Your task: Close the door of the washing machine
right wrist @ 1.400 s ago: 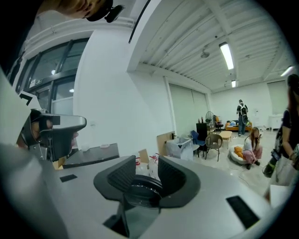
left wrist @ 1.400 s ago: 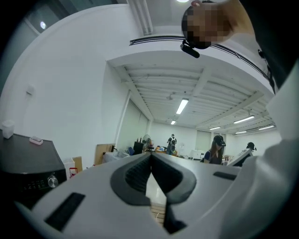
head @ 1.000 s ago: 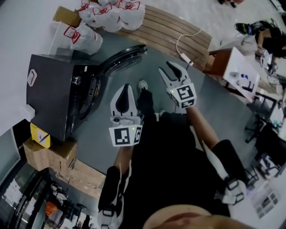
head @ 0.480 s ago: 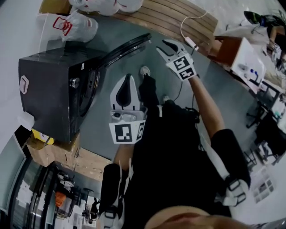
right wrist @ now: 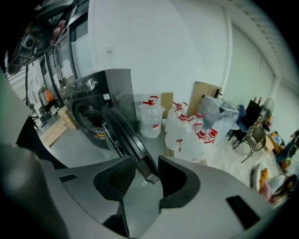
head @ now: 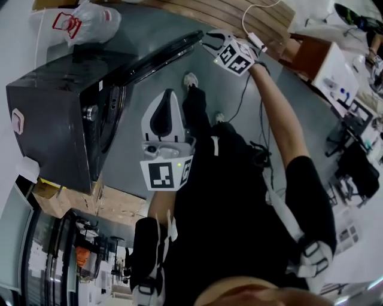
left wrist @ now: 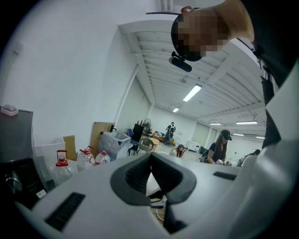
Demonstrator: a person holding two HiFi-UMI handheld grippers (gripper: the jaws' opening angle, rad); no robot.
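A dark washing machine point(head: 54, 113) stands at the left of the head view, its round door point(head: 161, 57) swung wide open toward the upper right. My right gripper point(head: 209, 42) is open at the door's free edge. In the right gripper view the door point(right wrist: 122, 135) runs from the drum opening point(right wrist: 88, 114) down to my right gripper point(right wrist: 145, 170), and its latch end lies between the two fingers with gaps on both sides. My left gripper point(head: 167, 94) is held shut in front of the body, empty and away from the machine; its fingertips meet in the left gripper view point(left wrist: 150, 156).
Water jugs point(right wrist: 187, 133) and a bagged jug point(head: 84, 24) stand past the machine by the wall. A curved wooden bench point(head: 221, 12) with a white cable point(head: 254, 30) lies behind the door. Cardboard boxes point(head: 48, 191) sit beside the machine. My shoe point(head: 191, 79) is on the grey floor.
My right gripper has reached up and left to the door's free edge, which now lies between its fingers. The left gripper has stayed in place, shut.
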